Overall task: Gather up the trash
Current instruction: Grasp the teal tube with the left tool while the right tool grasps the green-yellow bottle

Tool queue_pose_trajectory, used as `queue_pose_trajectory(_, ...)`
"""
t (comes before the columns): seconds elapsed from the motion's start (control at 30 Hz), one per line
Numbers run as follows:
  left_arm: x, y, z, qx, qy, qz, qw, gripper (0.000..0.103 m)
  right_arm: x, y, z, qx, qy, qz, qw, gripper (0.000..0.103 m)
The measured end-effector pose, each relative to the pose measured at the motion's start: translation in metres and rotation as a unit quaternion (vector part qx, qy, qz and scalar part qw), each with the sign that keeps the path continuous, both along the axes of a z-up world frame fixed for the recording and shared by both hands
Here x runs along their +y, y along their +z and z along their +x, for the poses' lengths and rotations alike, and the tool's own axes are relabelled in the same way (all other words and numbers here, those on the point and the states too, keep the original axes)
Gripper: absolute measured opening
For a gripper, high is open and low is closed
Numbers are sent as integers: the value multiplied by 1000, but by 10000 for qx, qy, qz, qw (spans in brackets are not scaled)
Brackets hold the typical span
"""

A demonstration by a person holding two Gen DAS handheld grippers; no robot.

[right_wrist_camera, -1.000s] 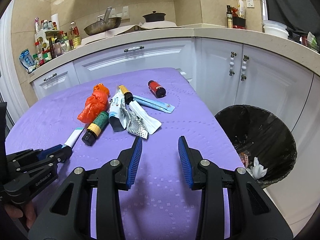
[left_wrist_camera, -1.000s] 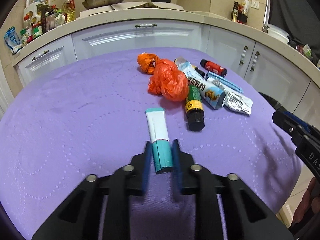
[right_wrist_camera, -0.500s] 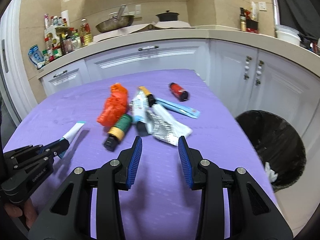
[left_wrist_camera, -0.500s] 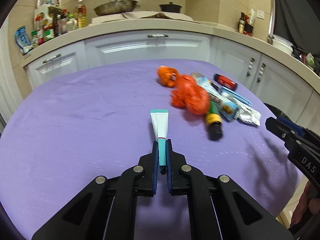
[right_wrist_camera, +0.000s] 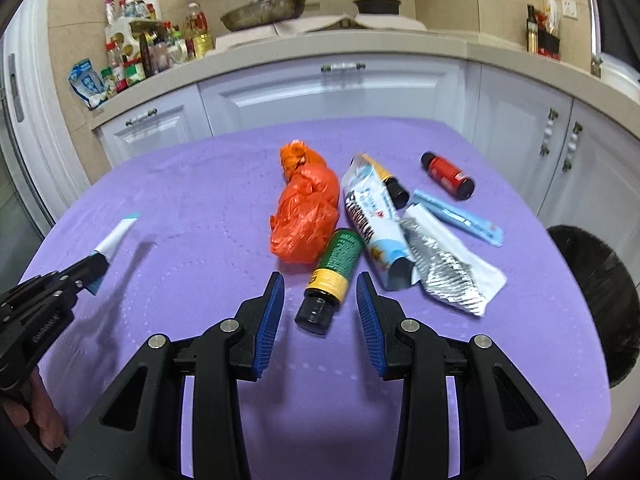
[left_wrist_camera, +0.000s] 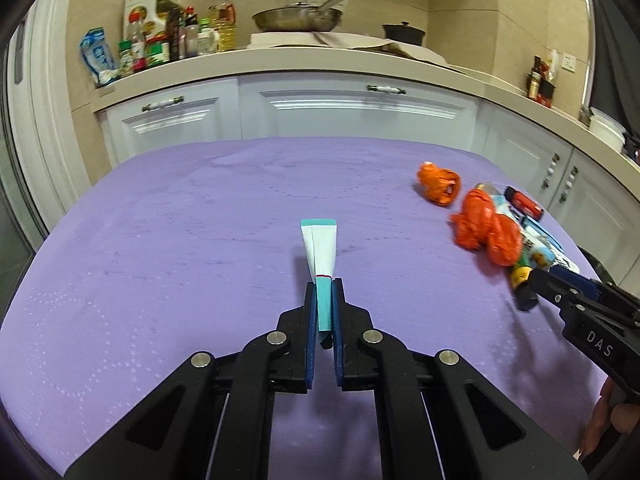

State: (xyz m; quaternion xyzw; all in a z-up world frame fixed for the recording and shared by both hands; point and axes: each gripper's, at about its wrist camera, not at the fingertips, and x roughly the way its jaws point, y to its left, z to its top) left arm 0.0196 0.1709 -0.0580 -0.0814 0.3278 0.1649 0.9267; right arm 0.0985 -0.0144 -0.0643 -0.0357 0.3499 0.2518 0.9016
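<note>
Worktop (right_wrist_camera: 200, 184) under purple cloth, trash in a cluster ahead of the right tongs (right_wrist_camera: 320, 304). Black-lined trash bin (right_wrist_camera: 592, 292) sits off the worktop edge, to the right of the right tongs, partly cut off by the frame. Orange plastic bag (right_wrist_camera: 308, 212) ahead and slightly left of the right tongs; snack wrapper (right_wrist_camera: 376, 224) and foil pouch (right_wrist_camera: 444, 268) ahead-right, light blue tube (right_wrist_camera: 456, 216) and red bottle (right_wrist_camera: 448, 174) beyond those. Key relation: green-labelled bottle (right_wrist_camera: 332, 276) lies directly ahead of the right tongs, long axis roughly along the fingers, black cap end nearest, just short of the gap. Right tongs wide, nothing between them. Left tongs (left_wrist_camera: 324, 312) clamped narrow on the teal end of a white-and-teal tube (left_wrist_camera: 320, 252), which sticks forward, lifted off the cloth judging by its shadow in the right view. Right tongs far nearer the bottle. Judgement: tube goes right across to the bin; bottle needs only a short push forward, then close.
</note>
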Motion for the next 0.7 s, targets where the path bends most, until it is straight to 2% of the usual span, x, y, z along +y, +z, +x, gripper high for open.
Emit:
queue_pose_trajectory(0.2,15,-3,-1,-9,61,-123,9999,8,12,-7,16,340,-136,-183,9992,37)
queue_pose_trajectory(0.43,22,-4,-2,-16,82,-183,9998,8,13,-16,25,505,-218,-342,9979,36)
queue_pose_trajectory(0.57,22,-4,-3,-16,112,-169,9998,8,12,-16,25,501,-195,-374,9979,25)
queue_pose_trajectory(0.7,21,-3,-4,-13,131,-147,9998,8,9,-17,22,487,-177,-336,9981,25)
